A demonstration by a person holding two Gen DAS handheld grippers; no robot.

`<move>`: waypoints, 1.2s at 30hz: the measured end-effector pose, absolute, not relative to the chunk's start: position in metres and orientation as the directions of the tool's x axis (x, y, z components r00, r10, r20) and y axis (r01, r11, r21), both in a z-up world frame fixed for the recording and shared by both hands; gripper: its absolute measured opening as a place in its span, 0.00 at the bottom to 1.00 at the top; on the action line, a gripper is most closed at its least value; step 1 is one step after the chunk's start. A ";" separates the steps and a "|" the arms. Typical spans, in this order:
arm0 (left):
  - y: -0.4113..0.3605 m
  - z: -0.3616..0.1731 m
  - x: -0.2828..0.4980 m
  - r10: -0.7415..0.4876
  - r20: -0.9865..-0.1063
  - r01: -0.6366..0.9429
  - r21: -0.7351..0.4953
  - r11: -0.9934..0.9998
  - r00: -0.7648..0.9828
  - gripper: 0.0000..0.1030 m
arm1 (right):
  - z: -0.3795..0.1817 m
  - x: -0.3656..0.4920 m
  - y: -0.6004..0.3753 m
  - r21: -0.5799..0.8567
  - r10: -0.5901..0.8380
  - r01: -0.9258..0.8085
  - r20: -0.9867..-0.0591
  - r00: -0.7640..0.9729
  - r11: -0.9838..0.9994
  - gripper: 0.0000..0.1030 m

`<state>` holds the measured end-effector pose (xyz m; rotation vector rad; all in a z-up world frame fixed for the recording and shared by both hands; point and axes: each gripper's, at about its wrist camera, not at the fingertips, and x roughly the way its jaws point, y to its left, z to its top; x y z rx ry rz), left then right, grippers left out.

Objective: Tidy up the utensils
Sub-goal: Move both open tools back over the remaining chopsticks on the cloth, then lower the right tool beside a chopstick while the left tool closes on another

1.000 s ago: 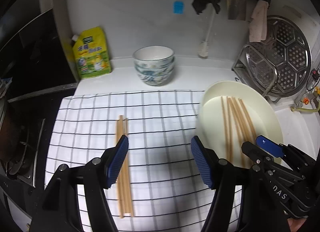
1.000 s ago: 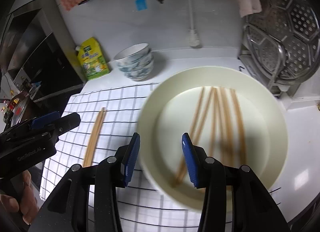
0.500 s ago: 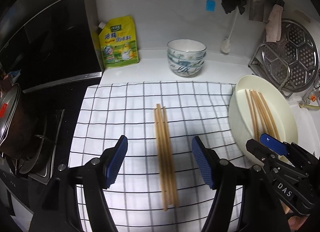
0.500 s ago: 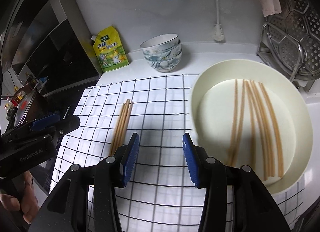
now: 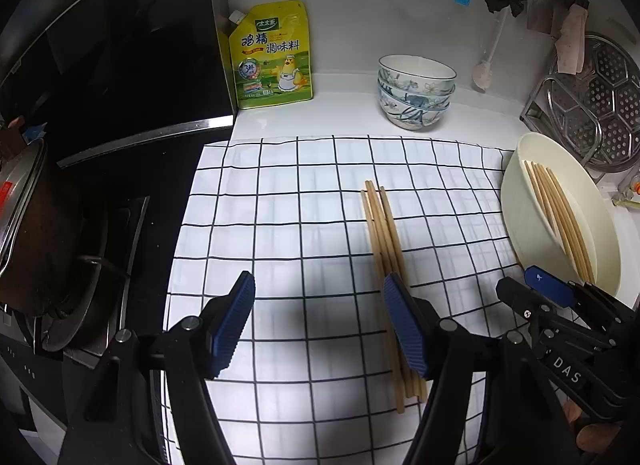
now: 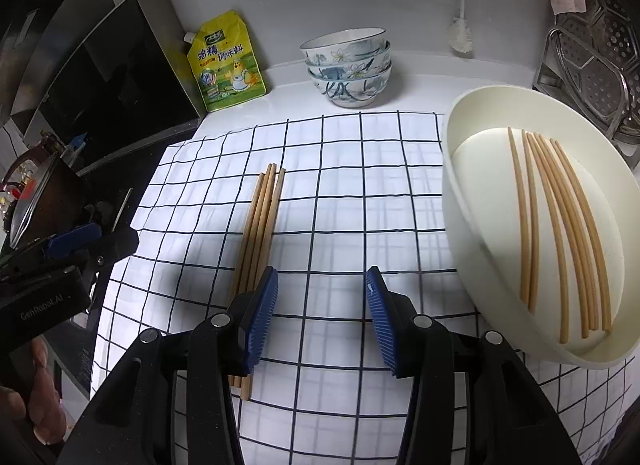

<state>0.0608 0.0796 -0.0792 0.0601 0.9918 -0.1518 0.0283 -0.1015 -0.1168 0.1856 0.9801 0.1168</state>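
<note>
Both pairs of blue fingers are spread wide and hold nothing. A second ago my right fingers (image 6: 322, 317) hung over the cream plate (image 6: 472, 233); now they have swung left over the checked cloth (image 6: 352, 193), and my left fingers (image 5: 318, 325) have drifted left too. The bundle of chopsticks (image 6: 262, 221) on the cloth lies under the near inner finger of each pair, unmoved. To the right, loose chopsticks (image 6: 560, 233) lie in the plate, unsorted. At the far side of the bench stand stacked bowls (image 6: 348, 65) and a yellow pouch (image 6: 226, 65). I judge this a pause between transfers.
</note>
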 end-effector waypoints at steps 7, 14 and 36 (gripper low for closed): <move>0.085 -0.084 0.068 -0.106 -0.834 0.166 -0.017 0.986 0.541 0.66 | -0.118 0.030 -0.095 0.198 0.169 -0.007 -0.819 0.549 0.980 0.44; 0.087 -0.096 0.072 -0.122 -0.847 0.179 -0.032 0.983 0.518 0.67 | -0.128 0.027 -0.096 0.187 0.148 0.021 -0.838 0.525 0.982 0.45; 0.107 -0.137 0.075 -0.114 -0.891 0.154 -0.050 0.987 0.439 0.68 | -0.167 0.042 -0.052 0.166 0.173 -0.055 -0.880 0.442 0.985 0.45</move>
